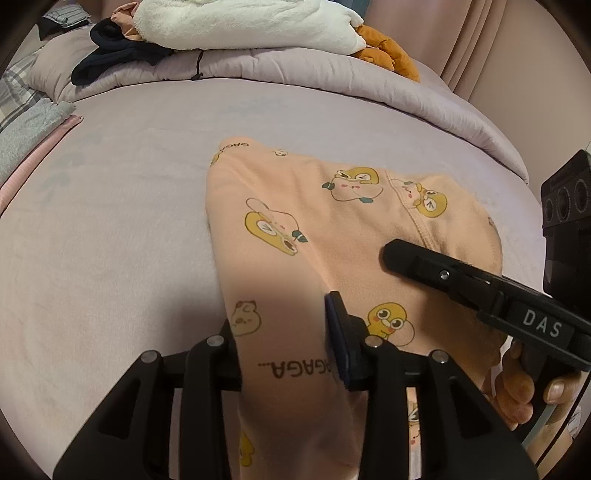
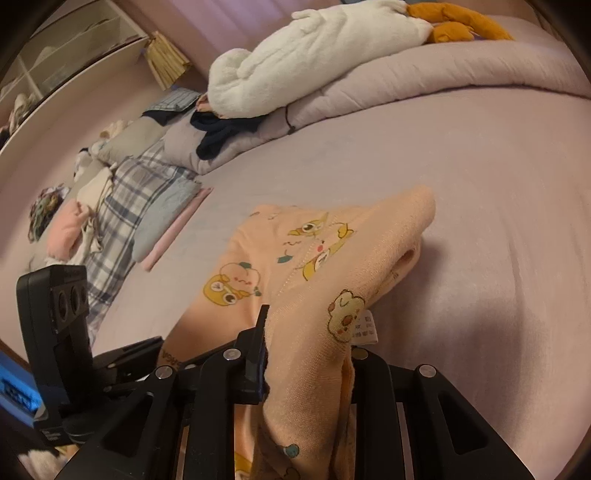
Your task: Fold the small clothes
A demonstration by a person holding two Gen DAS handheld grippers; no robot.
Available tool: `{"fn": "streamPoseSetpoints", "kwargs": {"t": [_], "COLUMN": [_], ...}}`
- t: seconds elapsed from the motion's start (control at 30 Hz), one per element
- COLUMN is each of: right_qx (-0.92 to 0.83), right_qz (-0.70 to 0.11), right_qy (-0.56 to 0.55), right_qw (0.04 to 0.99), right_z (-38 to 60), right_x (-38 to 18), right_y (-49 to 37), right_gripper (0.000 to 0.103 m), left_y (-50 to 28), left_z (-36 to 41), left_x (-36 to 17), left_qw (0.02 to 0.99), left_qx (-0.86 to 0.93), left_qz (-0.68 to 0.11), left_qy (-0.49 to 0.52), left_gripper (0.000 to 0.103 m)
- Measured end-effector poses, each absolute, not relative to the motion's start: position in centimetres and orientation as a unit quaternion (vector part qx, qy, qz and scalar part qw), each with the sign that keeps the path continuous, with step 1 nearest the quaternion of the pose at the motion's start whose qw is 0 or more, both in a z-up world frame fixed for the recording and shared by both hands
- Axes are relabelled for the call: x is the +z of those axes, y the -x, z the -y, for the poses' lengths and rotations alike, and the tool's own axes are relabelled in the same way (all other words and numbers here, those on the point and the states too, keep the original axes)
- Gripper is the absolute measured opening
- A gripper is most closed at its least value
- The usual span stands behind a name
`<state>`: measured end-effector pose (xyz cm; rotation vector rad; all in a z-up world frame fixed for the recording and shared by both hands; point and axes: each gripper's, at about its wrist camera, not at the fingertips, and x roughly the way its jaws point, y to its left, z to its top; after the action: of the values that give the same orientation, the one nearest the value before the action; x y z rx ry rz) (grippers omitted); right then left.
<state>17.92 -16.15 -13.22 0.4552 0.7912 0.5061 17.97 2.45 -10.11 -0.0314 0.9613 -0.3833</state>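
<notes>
Left wrist view puts the peach garment (image 1: 295,258) on the lilac bed sheet (image 1: 110,240), its near end lifted towards you and running up between the fingers of your left tool (image 1: 284,336). That tool is part open, the cloth lying in the gap; whether the pads are pressing it you cannot tell from here, since the left finger is mostly hidden behind the fabric. Your right tool (image 1: 391,254) reaches in from the right, over the printed cloth.

In the right wrist view the right tool (image 2: 306,354) is closed down on a bunched fold of the garment (image 2: 332,266), the care label (image 2: 364,326) hanging just beside the far finger. The cloth drapes away from that grip in a soft ridge towards the far end, which rests on the sheet.

This looks like thin knit cotton — light, limp, with no stiffness of its own. Expect it to sag wherever it is unsupported and to stretch a little under pull, so keep tension even between both tools. It is not fragile or slippery, but layers will slide over each other; pinch through all layers at once.

Best holds, in my judgement, are the stitched seam (image 1: 417,225) and the hemmed edges — they are firmer and mark straight lines. Avoid the middle, where you gather wrinkles. The white plush (image 1: 240,22) on the far quilt (image 1: 406,99) is well apart.
</notes>
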Motion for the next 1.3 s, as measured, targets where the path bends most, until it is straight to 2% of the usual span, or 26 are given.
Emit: {"fn": "streamPoseSetpoints", "kwargs": {"t": [0.4, 0.83, 0.97, 1.3], "right_qx": [0.238, 0.236, 0.234, 0.227], "right_qz": [-0.390, -0.393, -0.394, -0.396], "right_qy": [-0.238, -0.238, -0.239, -0.233], "right_qw": [0.857, 0.857, 0.856, 0.859], "right_z": [17.2, 17.4, 17.4, 17.3], "right_x": [-14.3, -14.4, -14.4, -14.2], "right_y": [-18.2, -18.2, -18.1, -18.3], "right_gripper": [0.025, 0.025, 0.025, 0.027], "left_y": [-17.9, -17.9, -18.0, -18.1], "left_z": [-2.5, -3.1, -3.2, -3.5], "left_x": [-10.3, -10.6, -10.7, -10.8], "left_qw": [0.871, 0.874, 0.877, 0.876], "left_qx": [-0.177, -0.164, -0.155, -0.150], "left_qz": [-0.457, -0.456, -0.454, -0.458], "left_qy": [0.009, 0.010, 0.003, 0.007], "left_gripper": [0.042, 0.058, 0.068, 0.074]}}
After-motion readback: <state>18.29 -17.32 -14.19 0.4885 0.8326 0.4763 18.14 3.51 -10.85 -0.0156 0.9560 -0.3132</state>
